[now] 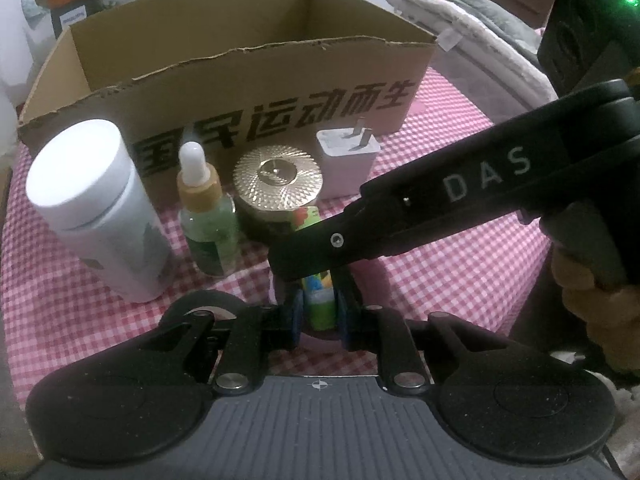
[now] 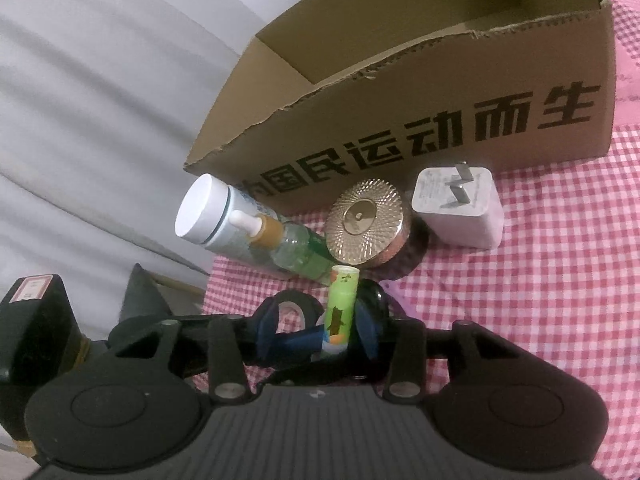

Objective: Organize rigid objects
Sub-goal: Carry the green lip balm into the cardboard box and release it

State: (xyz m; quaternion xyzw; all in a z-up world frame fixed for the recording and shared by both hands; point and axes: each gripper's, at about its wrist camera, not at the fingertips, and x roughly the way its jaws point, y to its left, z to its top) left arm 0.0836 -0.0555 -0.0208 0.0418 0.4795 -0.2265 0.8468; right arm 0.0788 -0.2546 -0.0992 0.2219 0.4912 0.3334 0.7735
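A small green printed tube (image 1: pixel 319 307) stands upright on the pink checked cloth (image 1: pixel 460 280), and my left gripper (image 1: pixel 320 316) is shut on its lower part with both blue pads against it. My right gripper (image 1: pixel 306 266) reaches in from the right above the tube's top. In the right wrist view the green tube (image 2: pixel 340 308) stands between the fingers of my right gripper (image 2: pixel 316 326). That gripper is open: its left pad stands clear of the tube, its right pad close beside it.
Behind the tube stand a white canister (image 1: pixel 96 208), a dropper bottle (image 1: pixel 204 220), a gold-lidded jar (image 1: pixel 278 184) and a white charger plug (image 1: pixel 346 160). An open cardboard box (image 1: pixel 280 92) stands behind them. Folded fabric (image 1: pixel 480 32) lies at the back right.
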